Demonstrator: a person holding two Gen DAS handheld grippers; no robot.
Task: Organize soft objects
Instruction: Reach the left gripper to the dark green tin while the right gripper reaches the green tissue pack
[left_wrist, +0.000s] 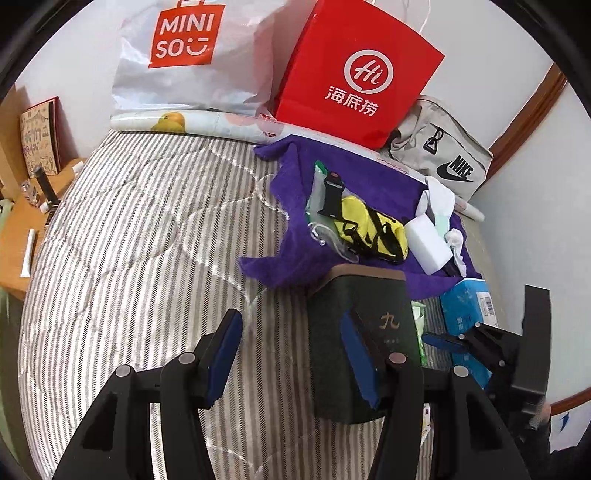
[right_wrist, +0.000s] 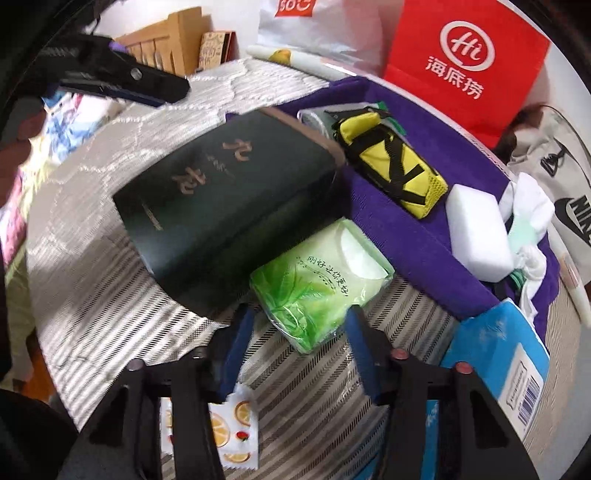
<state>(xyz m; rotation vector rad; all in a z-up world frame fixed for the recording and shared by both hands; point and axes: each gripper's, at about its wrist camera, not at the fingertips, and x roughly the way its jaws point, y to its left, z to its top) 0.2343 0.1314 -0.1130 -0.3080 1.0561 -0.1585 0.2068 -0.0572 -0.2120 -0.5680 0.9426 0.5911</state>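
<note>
A purple towel (left_wrist: 295, 254) (right_wrist: 402, 236) lies on the striped bed. On it sit a yellow pouch (left_wrist: 369, 230) (right_wrist: 399, 173), a white sponge (left_wrist: 430, 243) (right_wrist: 478, 229) and white socks (left_wrist: 439, 201) (right_wrist: 532, 210). A dark green box (left_wrist: 365, 332) (right_wrist: 229, 206) stands in front of the towel. A green tissue pack (right_wrist: 321, 280) lies beside it. My left gripper (left_wrist: 291, 358) is open, its right finger against the box. My right gripper (right_wrist: 299, 347) is open, with the tissue pack's near end between its fingers. It also shows in the left wrist view (left_wrist: 454, 339).
A white Miniso bag (left_wrist: 192, 59), a red paper bag (left_wrist: 354, 74) (right_wrist: 465, 70) and a grey Nike bag (left_wrist: 443, 151) stand along the wall. A blue tissue pack (left_wrist: 469, 314) (right_wrist: 498, 354) lies at right. A wooden desk (left_wrist: 22, 236) is left of the bed.
</note>
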